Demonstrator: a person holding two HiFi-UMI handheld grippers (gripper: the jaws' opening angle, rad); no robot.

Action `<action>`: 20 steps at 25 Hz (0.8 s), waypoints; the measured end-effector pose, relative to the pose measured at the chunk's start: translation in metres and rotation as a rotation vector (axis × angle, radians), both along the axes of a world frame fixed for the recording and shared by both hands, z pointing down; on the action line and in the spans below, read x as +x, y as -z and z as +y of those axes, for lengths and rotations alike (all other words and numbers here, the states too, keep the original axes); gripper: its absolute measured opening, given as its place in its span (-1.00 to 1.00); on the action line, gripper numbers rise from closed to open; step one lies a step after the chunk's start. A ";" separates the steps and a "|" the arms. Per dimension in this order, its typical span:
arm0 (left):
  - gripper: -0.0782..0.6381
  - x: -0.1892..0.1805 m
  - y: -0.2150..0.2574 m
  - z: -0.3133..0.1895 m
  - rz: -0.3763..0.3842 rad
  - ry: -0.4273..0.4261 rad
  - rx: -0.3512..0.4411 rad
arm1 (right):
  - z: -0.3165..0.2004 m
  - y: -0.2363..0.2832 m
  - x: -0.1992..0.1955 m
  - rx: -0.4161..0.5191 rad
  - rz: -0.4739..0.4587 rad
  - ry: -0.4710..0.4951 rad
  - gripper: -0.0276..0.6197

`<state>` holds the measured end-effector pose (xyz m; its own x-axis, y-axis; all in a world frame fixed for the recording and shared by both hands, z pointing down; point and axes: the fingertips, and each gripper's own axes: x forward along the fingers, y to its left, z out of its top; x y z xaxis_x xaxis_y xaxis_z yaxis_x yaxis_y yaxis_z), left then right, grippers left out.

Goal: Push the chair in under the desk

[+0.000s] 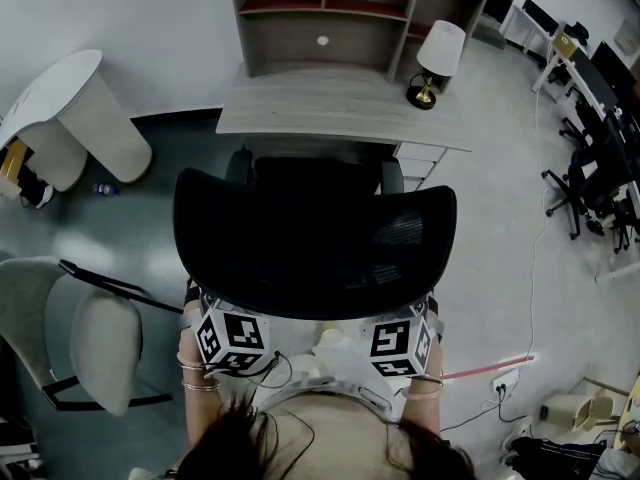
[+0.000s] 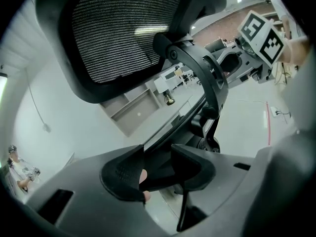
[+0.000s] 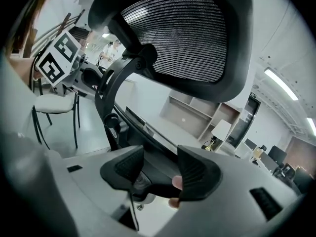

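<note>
A black mesh-backed office chair (image 1: 315, 248) stands just in front of the grey wooden desk (image 1: 330, 113), its armrests at the desk's front edge. Both grippers are low behind the backrest; in the head view only their marker cubes show, left (image 1: 232, 338) and right (image 1: 400, 343). In the left gripper view the left gripper (image 2: 157, 152) has its jaws wide apart below the backrest (image 2: 118, 33) and its support arm (image 2: 207, 78). The right gripper (image 3: 160, 152) stands the same way under the backrest (image 3: 182, 38). A dark chair part shows in each gap; contact is unclear.
A white table lamp (image 1: 437, 58) stands on the desk's right end, with a shelf unit (image 1: 320, 18) behind. A beige chair (image 1: 95, 338) and a white rounded table (image 1: 70, 108) are on the left. Black office chairs (image 1: 590, 178) and a floor socket (image 1: 505, 380) are on the right.
</note>
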<state>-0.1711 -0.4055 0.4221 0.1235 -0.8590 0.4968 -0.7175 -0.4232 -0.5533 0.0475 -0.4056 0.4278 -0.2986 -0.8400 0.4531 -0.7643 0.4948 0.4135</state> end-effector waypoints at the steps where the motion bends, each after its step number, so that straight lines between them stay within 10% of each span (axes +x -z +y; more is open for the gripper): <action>1: -0.31 -0.001 0.000 -0.002 0.000 0.004 -0.001 | -0.001 0.000 -0.001 0.000 0.004 0.005 -0.24; 20: -0.31 -0.009 0.001 -0.025 0.005 0.043 0.025 | -0.026 0.002 -0.007 0.007 0.003 0.041 -0.24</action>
